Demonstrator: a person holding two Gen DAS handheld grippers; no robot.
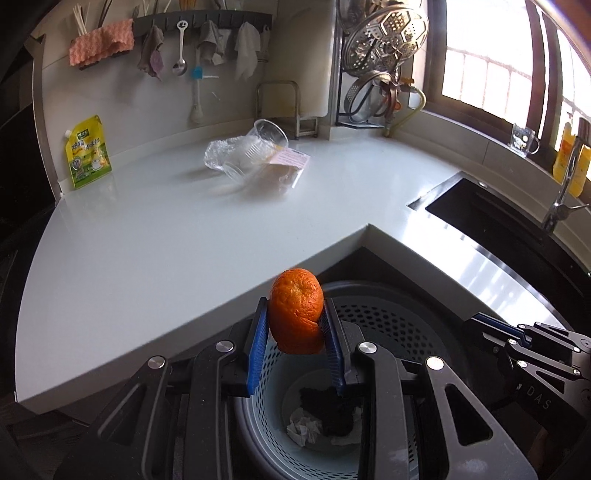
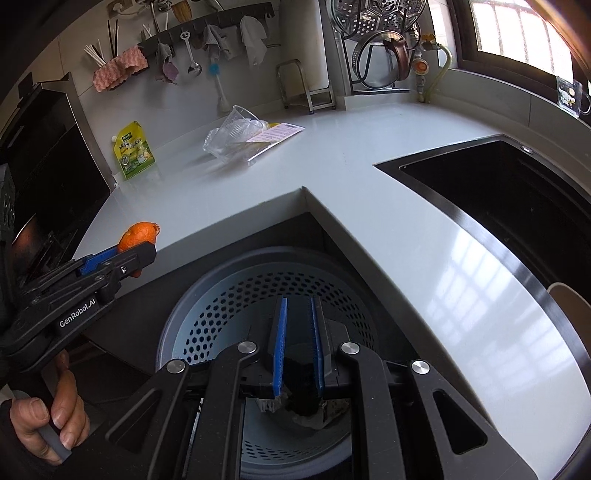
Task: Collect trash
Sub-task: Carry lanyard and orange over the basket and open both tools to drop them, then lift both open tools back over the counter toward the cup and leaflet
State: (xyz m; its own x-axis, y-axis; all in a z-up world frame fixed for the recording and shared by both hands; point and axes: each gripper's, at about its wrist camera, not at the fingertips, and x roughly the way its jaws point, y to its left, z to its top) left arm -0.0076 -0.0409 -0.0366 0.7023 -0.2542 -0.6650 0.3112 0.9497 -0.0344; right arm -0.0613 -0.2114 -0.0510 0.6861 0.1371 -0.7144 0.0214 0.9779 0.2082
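My left gripper (image 1: 295, 314) is shut on an orange peel (image 1: 296, 310) and holds it at the counter's front edge, above the near rim of the grey perforated trash bin (image 1: 388, 314). The bin holds crumpled white paper (image 1: 303, 428) and dark scraps. From the right wrist view the peel (image 2: 138, 234) sits in the left gripper (image 2: 142, 251) left of the bin (image 2: 207, 317). My right gripper (image 2: 298, 306) is open and empty, pointing down into the bin. Clear plastic cups (image 1: 255, 147) and a wrapper (image 1: 288, 162) lie on the white counter (image 1: 147, 240).
A yellow-green pouch (image 1: 88, 151) leans on the back wall at left. A black sink (image 2: 498, 192) with a tap (image 1: 565, 188) is at right. Cloths, a spoon and a brush hang on a wall rail (image 1: 199, 22). A rack with a steamer (image 1: 384, 40) stands in the corner.
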